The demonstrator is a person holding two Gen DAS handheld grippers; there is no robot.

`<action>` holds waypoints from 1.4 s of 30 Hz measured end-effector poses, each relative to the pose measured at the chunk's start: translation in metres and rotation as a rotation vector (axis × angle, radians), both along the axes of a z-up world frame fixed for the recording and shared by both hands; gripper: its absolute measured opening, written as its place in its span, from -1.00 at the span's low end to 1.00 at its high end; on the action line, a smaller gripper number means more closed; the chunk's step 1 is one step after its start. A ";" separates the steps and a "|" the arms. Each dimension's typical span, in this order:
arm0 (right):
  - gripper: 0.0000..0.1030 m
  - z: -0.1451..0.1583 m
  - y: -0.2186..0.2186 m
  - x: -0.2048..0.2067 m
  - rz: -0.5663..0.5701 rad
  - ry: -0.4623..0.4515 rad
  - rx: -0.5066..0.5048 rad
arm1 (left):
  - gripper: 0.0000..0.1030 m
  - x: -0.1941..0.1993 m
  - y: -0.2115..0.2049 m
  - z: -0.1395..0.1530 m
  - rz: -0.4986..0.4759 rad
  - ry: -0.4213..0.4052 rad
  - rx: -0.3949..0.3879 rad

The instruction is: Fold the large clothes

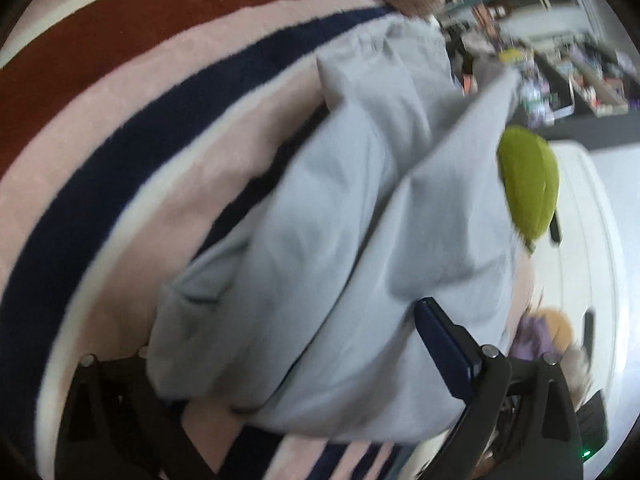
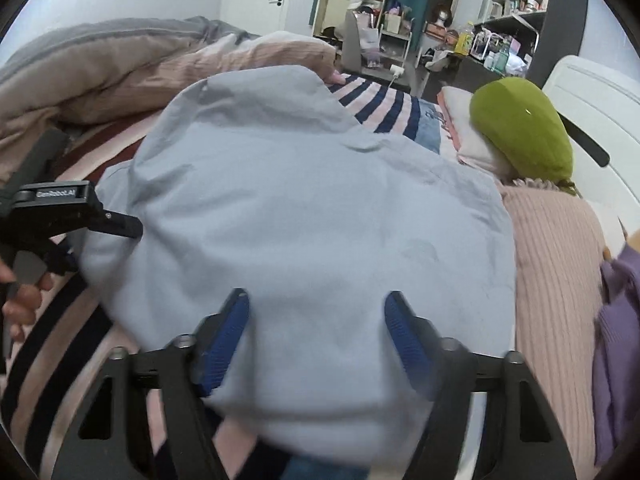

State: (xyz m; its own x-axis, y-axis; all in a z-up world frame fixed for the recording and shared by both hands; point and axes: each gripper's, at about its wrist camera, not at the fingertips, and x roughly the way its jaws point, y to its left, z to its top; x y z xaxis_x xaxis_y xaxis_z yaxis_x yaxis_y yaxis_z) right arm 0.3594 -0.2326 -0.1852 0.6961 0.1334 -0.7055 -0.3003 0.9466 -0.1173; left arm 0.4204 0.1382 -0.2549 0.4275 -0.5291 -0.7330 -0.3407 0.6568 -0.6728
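In the right wrist view, the right hand-held gripper [image 2: 317,336] is seen nearest, its blue-padded fingers [image 2: 224,344] spread wide apart with the pale blue garment [image 2: 304,216] bulging between and over them; nothing is pinched there. The garment is spread in a loose mound on the striped bed cover [image 2: 384,104], in the middle of the bed. At its left edge the left hand-held gripper [image 2: 120,224] is met by the cloth, but whether that edge is clamped cannot be told. In the left wrist view only one finger [image 1: 444,354] is shown; the other is hidden under the fabric.

Since the cloth is merely draped over the open right fingers, it could slip off if lifted, and the fold could be lost. An uneven pull from one side alone could bunch the layers. Farther off, the green plush [image 2: 524,128] and pink knit [image 2: 556,256] lie just beside the garment and could be snagged or dragged along.
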 end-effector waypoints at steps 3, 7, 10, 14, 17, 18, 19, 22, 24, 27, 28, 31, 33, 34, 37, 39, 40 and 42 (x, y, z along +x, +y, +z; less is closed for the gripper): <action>-0.89 -0.005 0.008 0.026 -0.014 0.054 0.043 | 0.18 0.003 0.002 -0.002 0.044 0.004 -0.041; -0.95 -0.040 0.026 0.051 0.064 0.216 -0.027 | -0.72 0.007 -0.001 0.016 0.017 -0.063 -0.097; -1.00 -0.056 0.025 0.065 0.067 0.298 -0.006 | -0.78 0.012 -0.019 0.051 -0.078 -0.165 -0.080; -1.00 -0.057 0.015 0.072 0.065 0.322 0.058 | -0.79 0.021 -0.068 0.098 -0.242 -0.277 -0.015; -0.84 -0.043 -0.024 0.068 0.003 0.370 0.186 | -0.78 0.022 -0.104 0.122 -0.364 -0.348 0.028; -0.77 -0.031 -0.050 0.059 -0.046 0.345 0.252 | -0.79 0.021 -0.113 0.127 -0.400 -0.363 0.032; -0.61 -0.021 -0.068 0.050 -0.080 0.315 0.287 | -0.79 0.022 -0.128 0.131 -0.439 -0.373 0.034; -0.29 0.008 -0.126 0.025 -0.134 0.254 0.352 | -0.79 0.023 -0.167 0.129 -0.525 -0.380 0.022; -0.29 0.027 -0.160 0.020 -0.153 0.236 0.367 | -0.80 0.016 -0.188 0.118 -0.551 -0.365 -0.018; -0.25 0.059 -0.189 0.032 -0.129 0.206 0.408 | -0.80 0.007 -0.218 0.101 -0.602 -0.335 -0.033; -0.17 0.067 -0.193 0.035 -0.120 0.194 0.427 | -0.80 0.003 -0.230 0.095 -0.632 -0.327 -0.026; 0.14 0.098 -0.186 0.052 -0.029 0.178 0.495 | -0.80 -0.007 -0.258 0.085 -0.710 -0.310 0.015; 0.46 0.102 -0.166 0.077 0.062 0.273 0.482 | -0.80 -0.011 -0.267 0.084 -0.735 -0.316 0.044; 0.51 0.099 -0.158 0.086 0.078 0.299 0.463 | -0.79 -0.012 -0.268 0.084 -0.735 -0.319 0.054; 0.39 0.071 -0.137 0.115 0.028 0.373 0.347 | -0.78 -0.010 -0.266 0.088 -0.721 -0.319 0.050; -0.10 0.049 -0.133 0.126 0.008 0.452 0.451 | -0.77 -0.011 -0.271 0.090 -0.721 -0.318 0.067; -0.26 0.043 -0.134 0.127 0.006 0.482 0.520 | -0.77 -0.011 -0.269 0.090 -0.714 -0.323 0.084; -0.57 0.039 -0.129 0.131 0.031 0.511 0.561 | -0.76 -0.011 -0.268 0.086 -0.699 -0.316 0.075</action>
State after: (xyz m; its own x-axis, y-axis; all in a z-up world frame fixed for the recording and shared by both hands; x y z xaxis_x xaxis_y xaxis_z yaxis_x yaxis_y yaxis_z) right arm 0.4908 -0.3615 -0.1466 0.2911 0.5813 -0.7598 -0.2154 0.8136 0.5400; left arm 0.4089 -0.1293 -0.1688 0.2070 -0.7071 -0.6762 0.3715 0.6962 -0.6143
